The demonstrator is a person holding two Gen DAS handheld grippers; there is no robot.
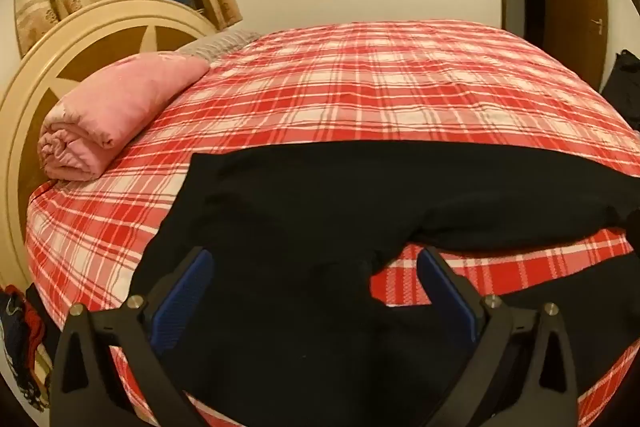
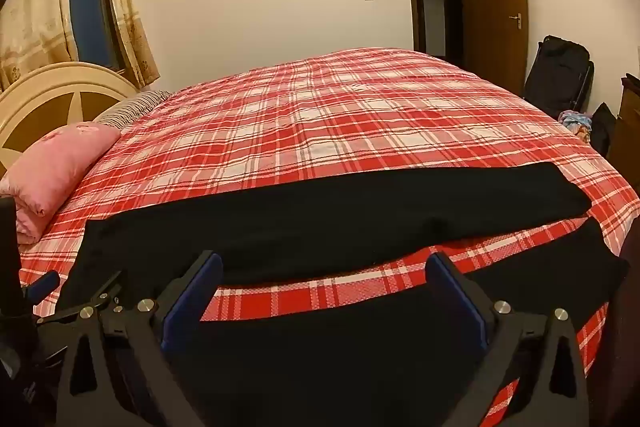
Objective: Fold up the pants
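Observation:
Black pants (image 1: 300, 195) lie spread flat on the red plaid bed cover (image 1: 360, 87), the waist end to the left and both legs running right with a strip of cover between them. My left gripper (image 1: 314, 263) hovers open over the upper part near the crotch, blue pads wide apart, nothing between them. In the right wrist view the same pants (image 2: 320, 219) cross the near half of the bed. My right gripper (image 2: 324, 265) is open above the near leg (image 2: 360, 347), gripping nothing. A blue pad (image 2: 45, 281) of the left gripper shows at the left edge.
A rolled pink quilt (image 1: 112, 115) lies by the round cream headboard (image 1: 80, 39). The plaid cover (image 2: 320, 115) stretches beyond the pants. A brown door (image 2: 492, 7) stands open and a black bag (image 2: 560, 75) sits by the wall. Clothes (image 1: 20, 339) are piled on the floor at left.

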